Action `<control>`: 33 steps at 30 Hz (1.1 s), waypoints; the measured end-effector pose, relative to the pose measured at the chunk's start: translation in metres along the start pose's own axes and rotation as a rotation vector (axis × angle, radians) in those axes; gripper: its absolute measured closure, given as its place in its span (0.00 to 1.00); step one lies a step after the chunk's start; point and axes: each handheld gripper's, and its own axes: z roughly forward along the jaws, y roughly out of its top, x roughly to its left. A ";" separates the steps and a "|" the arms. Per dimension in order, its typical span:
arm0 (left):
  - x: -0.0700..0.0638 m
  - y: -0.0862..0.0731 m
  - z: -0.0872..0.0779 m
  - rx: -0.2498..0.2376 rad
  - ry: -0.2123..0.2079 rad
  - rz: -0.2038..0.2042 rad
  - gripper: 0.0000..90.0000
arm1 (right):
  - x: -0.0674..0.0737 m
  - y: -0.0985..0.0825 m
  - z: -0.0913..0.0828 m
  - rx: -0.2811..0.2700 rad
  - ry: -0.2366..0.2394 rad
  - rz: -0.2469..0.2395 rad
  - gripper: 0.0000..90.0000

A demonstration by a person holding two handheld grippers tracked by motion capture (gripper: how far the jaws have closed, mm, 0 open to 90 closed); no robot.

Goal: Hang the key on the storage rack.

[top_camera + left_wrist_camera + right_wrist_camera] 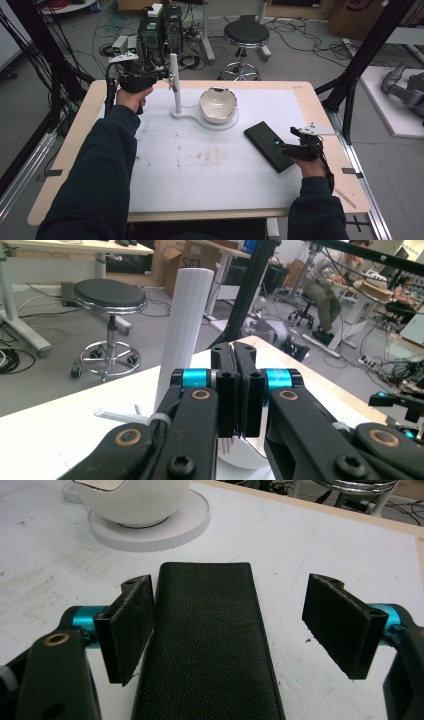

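Your right claw (227, 630) gapes wide astride the black case (207, 645), whose long axis runs straight ahead toward the tabletop's (210, 170) far edge, probably off-centre leftward.

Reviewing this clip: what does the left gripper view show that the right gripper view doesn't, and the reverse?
Left gripper view alone: the left gripper with jaws pressed shut, the tall white post just behind it, a black stool on the floor.

Right gripper view alone: the right gripper open astride a black leather case, one jaw nearly touching its side, plus a white bowl on a round white base.

Both: the white tabletop.
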 end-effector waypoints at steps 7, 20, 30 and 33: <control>0.004 -0.002 0.005 0.014 0.045 -0.012 0.97 | 0.000 0.000 0.001 0.002 0.000 -0.007 0.24; 0.008 -0.023 -0.024 -0.012 0.217 0.092 0.34 | 0.001 0.001 0.002 0.001 -0.003 -0.008 0.24; 0.000 -0.069 -0.055 0.061 0.284 0.190 0.20 | 0.005 0.004 0.011 0.015 -0.006 -0.034 0.24; 0.002 -0.082 -0.060 0.056 0.278 0.170 0.20 | 0.006 0.005 0.012 0.020 -0.006 -0.027 0.24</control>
